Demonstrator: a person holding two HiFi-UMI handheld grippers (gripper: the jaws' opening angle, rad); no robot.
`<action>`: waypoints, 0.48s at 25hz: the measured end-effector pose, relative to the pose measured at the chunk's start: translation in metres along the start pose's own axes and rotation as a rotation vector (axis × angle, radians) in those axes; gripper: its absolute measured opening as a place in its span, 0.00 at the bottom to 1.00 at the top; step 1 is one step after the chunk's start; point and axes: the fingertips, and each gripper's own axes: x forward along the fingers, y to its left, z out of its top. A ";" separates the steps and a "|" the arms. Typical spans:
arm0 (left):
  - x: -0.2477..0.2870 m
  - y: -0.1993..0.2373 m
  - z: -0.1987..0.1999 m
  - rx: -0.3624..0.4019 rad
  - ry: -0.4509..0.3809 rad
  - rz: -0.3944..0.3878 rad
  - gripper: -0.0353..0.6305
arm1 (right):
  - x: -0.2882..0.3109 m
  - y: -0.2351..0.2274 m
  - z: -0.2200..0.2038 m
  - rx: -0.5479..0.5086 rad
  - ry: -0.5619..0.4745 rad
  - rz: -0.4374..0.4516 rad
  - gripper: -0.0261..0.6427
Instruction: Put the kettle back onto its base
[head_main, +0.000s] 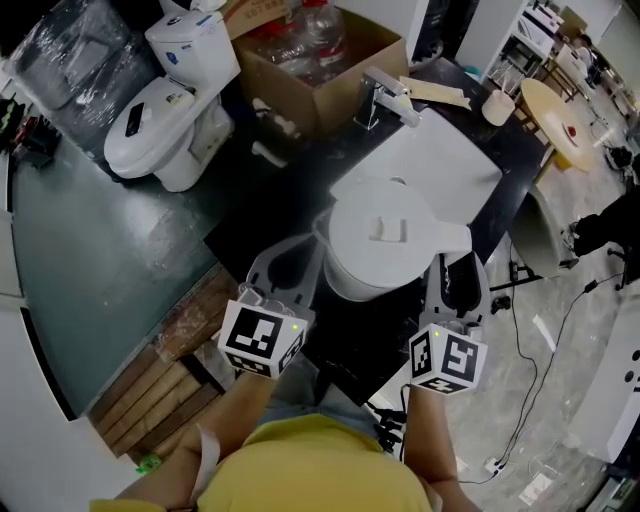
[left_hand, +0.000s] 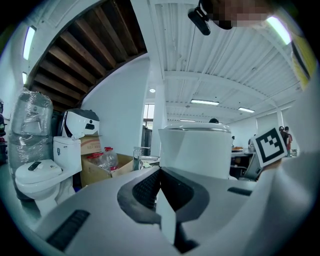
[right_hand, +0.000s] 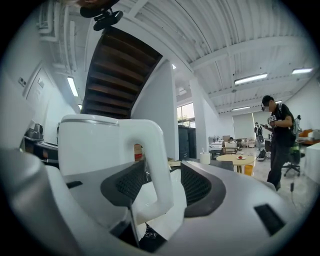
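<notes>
We find the kettle (head_main: 385, 240) upright at frame centre, long axis vertical. Its handle (head_main: 452, 238) points right, between the right gripper's (head_main: 458, 270) parted jaws. The left gripper (head_main: 288, 262), jaws together, sits just beside it.

Kettle (head_main: 385, 240) before sink (head_main: 445, 150), toilet (head_main: 165, 120) left

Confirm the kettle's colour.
Plain white all over. The kettle shows best in the head view.

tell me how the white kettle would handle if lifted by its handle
The kettle looks rigid and hard-shelled, so it should not flex. Its smooth glossy handle may slip between the right gripper's jaws. Held at one side, the wide body would probably tilt, especially if full.
</notes>
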 end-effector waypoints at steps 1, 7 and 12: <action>-0.001 0.000 0.000 -0.002 -0.002 0.003 0.07 | -0.004 0.000 0.002 -0.002 -0.002 0.003 0.37; -0.015 -0.003 0.002 0.004 -0.013 0.029 0.07 | -0.028 0.010 0.011 -0.034 -0.022 0.040 0.34; -0.033 -0.013 0.011 0.010 -0.033 0.045 0.07 | -0.045 0.024 0.023 -0.037 -0.044 0.090 0.16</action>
